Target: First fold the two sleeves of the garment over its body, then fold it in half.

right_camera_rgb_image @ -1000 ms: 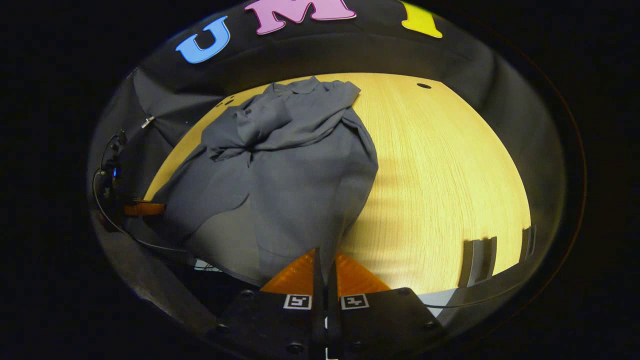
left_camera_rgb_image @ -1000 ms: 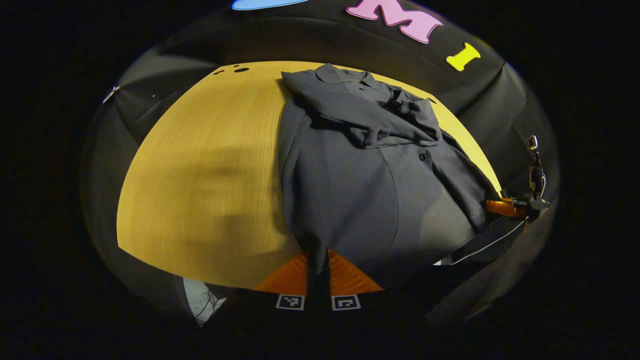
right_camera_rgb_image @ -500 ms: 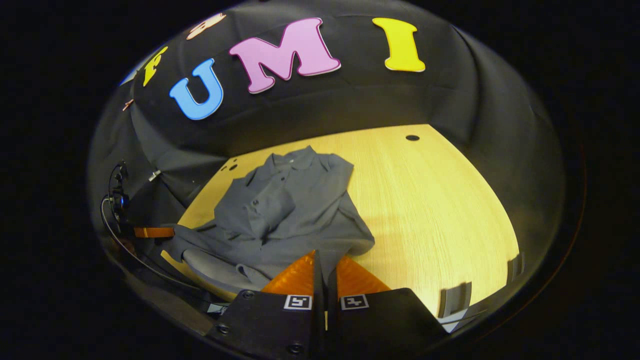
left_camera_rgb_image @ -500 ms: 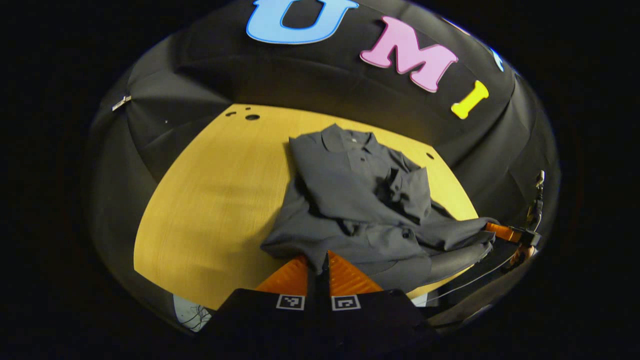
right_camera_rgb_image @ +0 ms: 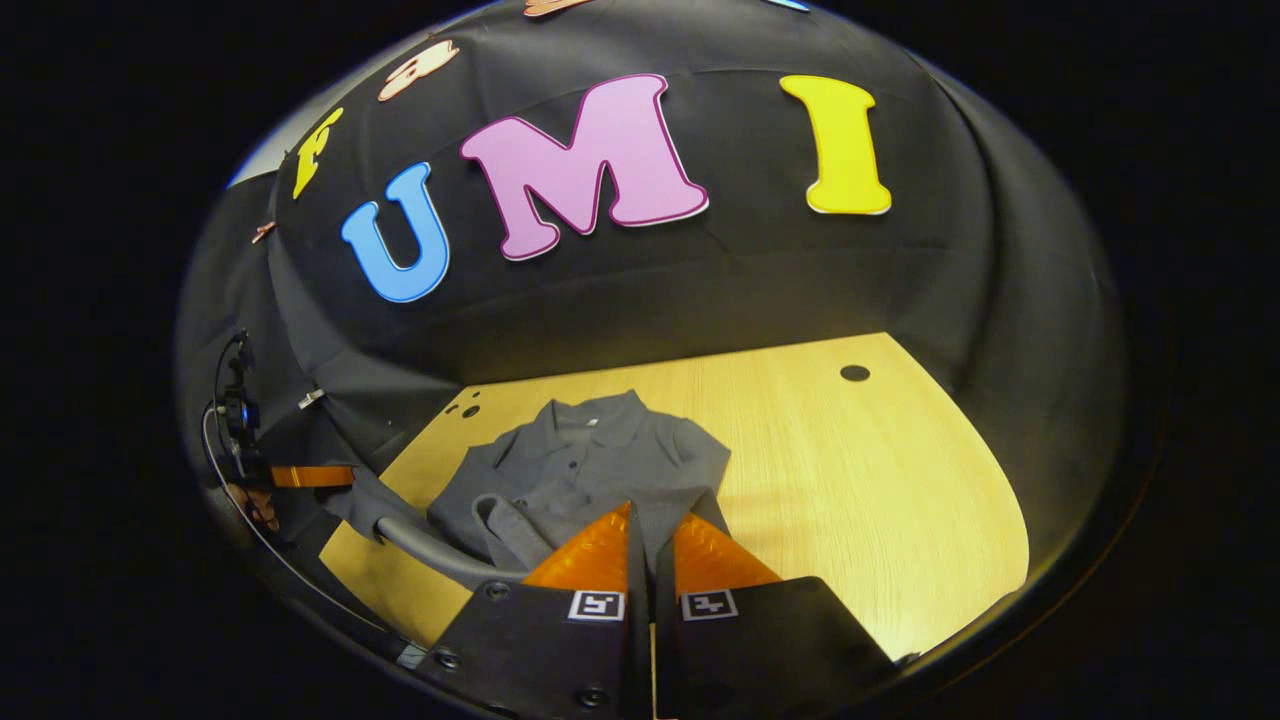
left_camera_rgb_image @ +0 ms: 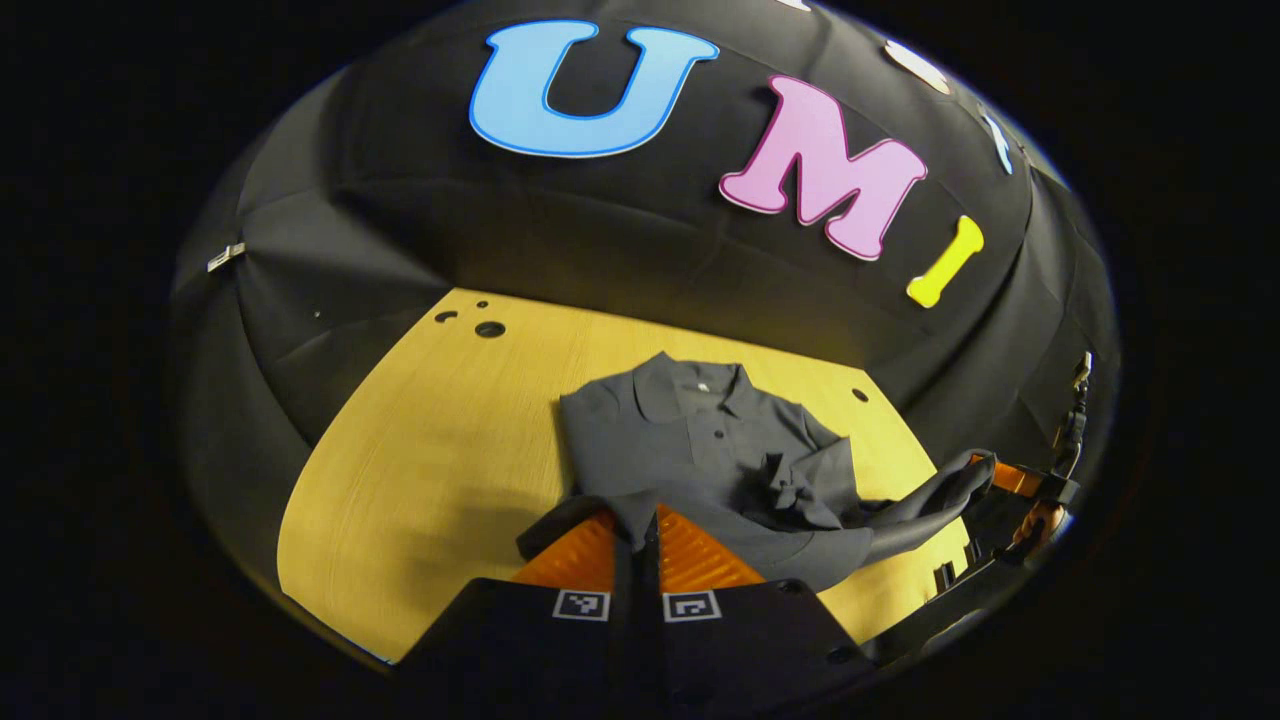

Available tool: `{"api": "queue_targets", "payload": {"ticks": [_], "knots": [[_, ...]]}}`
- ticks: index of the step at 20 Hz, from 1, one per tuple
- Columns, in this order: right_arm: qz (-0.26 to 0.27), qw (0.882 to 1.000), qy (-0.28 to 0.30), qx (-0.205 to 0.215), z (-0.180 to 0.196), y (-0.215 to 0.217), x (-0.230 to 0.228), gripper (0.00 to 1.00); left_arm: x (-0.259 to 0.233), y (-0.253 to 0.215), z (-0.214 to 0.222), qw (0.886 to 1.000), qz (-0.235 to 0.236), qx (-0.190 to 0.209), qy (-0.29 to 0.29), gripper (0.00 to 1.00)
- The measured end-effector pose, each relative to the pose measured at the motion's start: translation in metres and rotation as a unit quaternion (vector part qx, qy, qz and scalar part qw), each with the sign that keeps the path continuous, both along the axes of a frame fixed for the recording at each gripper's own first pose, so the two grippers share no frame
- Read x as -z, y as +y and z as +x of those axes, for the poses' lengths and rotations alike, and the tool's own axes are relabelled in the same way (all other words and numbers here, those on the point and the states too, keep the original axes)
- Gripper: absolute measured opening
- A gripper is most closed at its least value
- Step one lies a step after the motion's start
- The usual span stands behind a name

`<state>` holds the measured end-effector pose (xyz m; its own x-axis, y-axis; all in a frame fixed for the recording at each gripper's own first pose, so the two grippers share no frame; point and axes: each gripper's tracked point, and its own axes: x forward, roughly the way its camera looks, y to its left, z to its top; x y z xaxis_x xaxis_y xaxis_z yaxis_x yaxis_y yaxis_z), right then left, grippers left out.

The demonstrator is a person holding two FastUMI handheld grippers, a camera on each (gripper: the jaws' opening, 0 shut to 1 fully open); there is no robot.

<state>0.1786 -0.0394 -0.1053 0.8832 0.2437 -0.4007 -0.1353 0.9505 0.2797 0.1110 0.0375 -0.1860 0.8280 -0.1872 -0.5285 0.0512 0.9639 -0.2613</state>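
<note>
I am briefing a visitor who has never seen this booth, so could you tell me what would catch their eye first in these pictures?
First the dark grey shirt, lying collar-far on the yellow wooden table, its near hem lifted off the surface. Next the orange fingers of the left gripper, closed on one hem corner at the bottom of the left gripper view. The right gripper pinches the other corner at the bottom of the right gripper view.
</note>
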Motion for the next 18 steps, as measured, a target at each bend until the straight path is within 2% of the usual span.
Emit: {"api": "queue_targets", "payload": {"ticks": [6,7,8,18], "knots": [[-0.012,0.999,-0.015,0.029,0.077,-0.012,0.008,0.06,-0.007,0.010,0.073,0.999,-0.011,-0.032,-0.021,0.05],[-0.016,0.999,-0.013,0.034,0.085,-0.014,0.013,0.06,-0.003,0.011,0.084,0.999,-0.013,-0.036,-0.020,0.08],[-0.018,0.999,-0.011,0.036,0.094,-0.015,0.019,0.06,0.001,0.012,0.096,0.999,-0.013,-0.040,-0.021,0.05],[-0.047,0.998,0.028,0.038,0.195,-0.010,0.084,0.06,0.063,0.022,0.209,0.999,0.035,-0.039,-0.001,0.05]]}}
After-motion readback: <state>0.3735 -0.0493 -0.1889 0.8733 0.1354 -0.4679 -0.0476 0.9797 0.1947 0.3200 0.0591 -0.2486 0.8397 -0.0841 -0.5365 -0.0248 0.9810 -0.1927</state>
